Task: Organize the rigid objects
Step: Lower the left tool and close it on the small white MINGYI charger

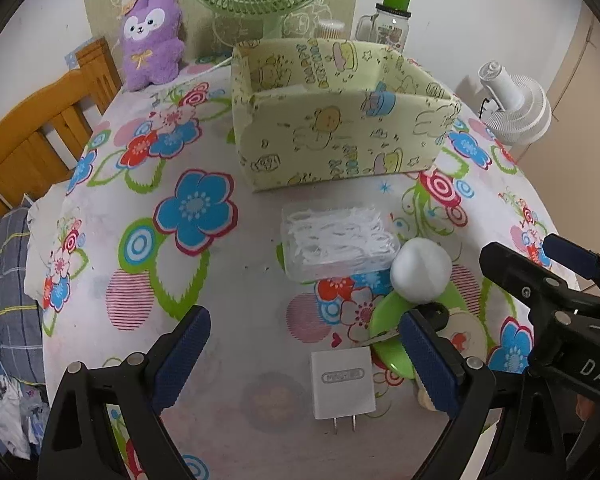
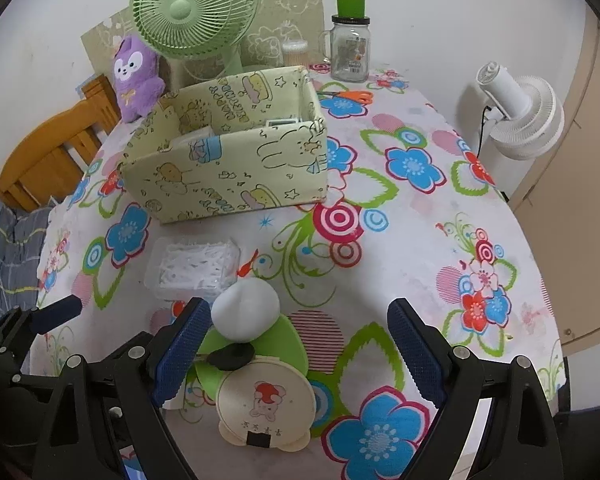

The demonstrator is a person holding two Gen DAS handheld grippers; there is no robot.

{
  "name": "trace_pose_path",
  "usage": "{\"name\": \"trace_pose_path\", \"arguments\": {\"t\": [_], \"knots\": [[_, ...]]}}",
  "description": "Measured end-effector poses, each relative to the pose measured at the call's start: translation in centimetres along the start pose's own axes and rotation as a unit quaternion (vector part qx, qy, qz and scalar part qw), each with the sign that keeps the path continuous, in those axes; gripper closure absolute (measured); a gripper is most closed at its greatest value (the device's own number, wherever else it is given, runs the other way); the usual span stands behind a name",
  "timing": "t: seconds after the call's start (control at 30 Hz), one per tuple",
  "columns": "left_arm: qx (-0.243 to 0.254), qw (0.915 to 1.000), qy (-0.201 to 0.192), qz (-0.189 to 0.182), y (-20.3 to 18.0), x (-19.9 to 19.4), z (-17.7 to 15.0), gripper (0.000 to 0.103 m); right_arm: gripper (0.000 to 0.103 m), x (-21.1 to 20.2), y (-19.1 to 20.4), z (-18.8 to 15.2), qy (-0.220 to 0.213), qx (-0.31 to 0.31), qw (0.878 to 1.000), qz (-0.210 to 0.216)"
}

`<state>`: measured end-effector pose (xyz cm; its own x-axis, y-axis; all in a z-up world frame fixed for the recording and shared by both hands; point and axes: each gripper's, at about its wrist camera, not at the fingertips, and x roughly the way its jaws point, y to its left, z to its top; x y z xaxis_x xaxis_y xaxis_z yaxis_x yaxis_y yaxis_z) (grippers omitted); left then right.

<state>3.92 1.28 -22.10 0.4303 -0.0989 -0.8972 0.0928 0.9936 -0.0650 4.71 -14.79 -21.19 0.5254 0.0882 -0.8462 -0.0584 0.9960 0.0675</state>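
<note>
1. While both black grippers with ribbed blue pads, left (image 1: 306,356) and right (image 2: 300,354), gape wide and empty, a smooth white plug-in charger cube (image 1: 342,386) lies between the left fingers.
2. Beside it sit a round cream mini fan with green blades (image 2: 260,392) and a clear lidded box of white floss picks (image 1: 336,240).
3. Behind stands a pale yellow cartoon-print fabric box (image 1: 340,132) on the floral tablecloth (image 1: 204,280).

Green desk fan (image 2: 194,10), purple plush toy (image 2: 134,76), white fan (image 2: 520,114), glass jar (image 2: 350,46), wooden chair (image 1: 40,136)
</note>
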Motion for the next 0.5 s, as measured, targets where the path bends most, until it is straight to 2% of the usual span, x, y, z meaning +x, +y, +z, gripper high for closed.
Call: {"name": "trace_pose_path", "arguments": {"t": [0.2, 0.5], "knots": [[0.003, 1.0000, 0.004, -0.003, -0.2, 0.7, -0.9, 0.006, 0.011, 1.0, 1.1, -0.9, -0.017, -0.027, 0.999, 0.003], [0.003, 0.9999, 0.015, -0.006, -0.4, 1.9, -2.2, 0.007, 0.011, 2.4, 1.6, -2.0, -0.012, -0.033, 0.999, 0.008]]}}
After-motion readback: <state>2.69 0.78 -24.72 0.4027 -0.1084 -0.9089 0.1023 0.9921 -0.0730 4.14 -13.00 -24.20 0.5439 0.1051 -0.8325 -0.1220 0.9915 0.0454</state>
